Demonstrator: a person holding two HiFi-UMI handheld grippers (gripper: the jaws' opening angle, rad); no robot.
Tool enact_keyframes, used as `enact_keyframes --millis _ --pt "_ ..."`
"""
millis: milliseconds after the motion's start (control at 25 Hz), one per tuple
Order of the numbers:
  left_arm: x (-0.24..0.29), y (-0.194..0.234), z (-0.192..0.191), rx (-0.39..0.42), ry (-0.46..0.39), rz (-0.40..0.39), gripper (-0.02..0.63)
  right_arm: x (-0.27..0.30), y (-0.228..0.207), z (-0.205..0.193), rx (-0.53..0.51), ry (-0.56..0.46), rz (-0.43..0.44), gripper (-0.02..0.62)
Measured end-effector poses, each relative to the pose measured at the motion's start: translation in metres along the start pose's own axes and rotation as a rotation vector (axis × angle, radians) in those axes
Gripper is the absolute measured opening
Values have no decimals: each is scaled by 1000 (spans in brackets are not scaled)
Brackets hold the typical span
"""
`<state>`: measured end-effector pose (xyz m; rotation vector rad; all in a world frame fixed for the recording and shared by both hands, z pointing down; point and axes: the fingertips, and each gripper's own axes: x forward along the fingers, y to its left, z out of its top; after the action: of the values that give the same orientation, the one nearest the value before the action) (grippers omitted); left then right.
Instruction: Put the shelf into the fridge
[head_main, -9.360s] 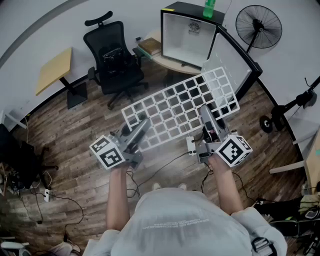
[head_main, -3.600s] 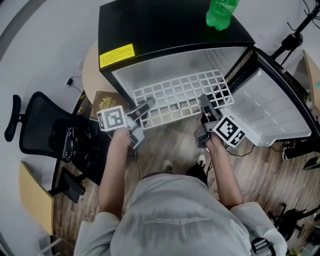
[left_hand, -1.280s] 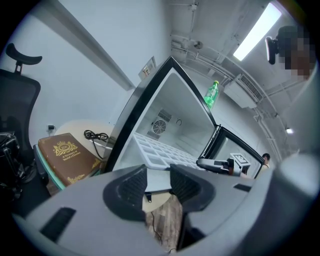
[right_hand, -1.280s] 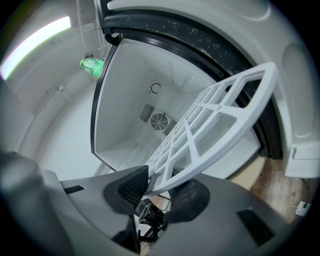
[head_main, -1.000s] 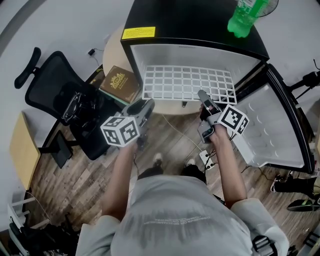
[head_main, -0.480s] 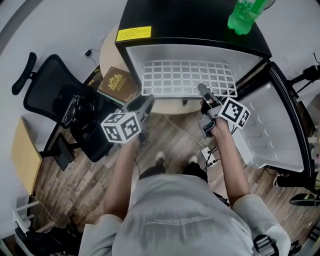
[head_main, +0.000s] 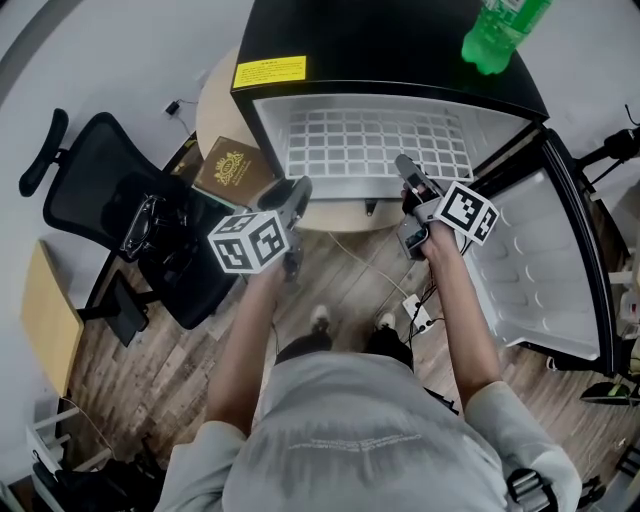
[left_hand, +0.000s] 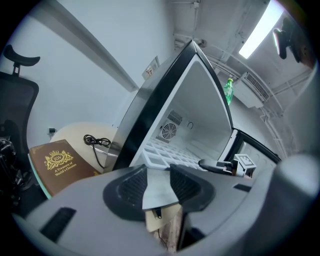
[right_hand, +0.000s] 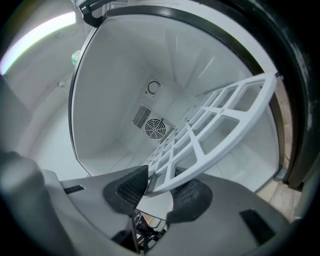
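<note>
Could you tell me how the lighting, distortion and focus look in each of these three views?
Head view: evenly lit, sharp; the wide lens bows the edges of the fridge. Left gripper view: fisheye circle with dark corners, ceiling light glaring at upper right, the left gripper itself soft. Right gripper view: bright white interior, heavy dark rim, the shelf edge curved.

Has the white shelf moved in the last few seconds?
Yes. The shelf went deeper into the fridge: its front edge overhung the opening before and now lies inside it.
</note>
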<state>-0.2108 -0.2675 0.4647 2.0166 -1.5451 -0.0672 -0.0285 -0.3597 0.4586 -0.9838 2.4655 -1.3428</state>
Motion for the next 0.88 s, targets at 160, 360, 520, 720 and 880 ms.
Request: enact_keyframes --millis 160,360,520,720,880 --pt "1 0 -1 8 -5 -7 146 0 -1 0 -17 -18 12 123" --pt "0 0 -1 17 3 -12 146 -9 2 -2 -24 -51 3 141" --pt "0 0 -1 7 -8 -9 145 -25 7 -17 -29 -60 -1 146" --pt "0 0 -1 0 -18 1 146 -33 2 -31 -94 -41 -73 86" --pt "4 2 0 -5 -14 8 144 -30 2 -26 -99 -47 -77 42"
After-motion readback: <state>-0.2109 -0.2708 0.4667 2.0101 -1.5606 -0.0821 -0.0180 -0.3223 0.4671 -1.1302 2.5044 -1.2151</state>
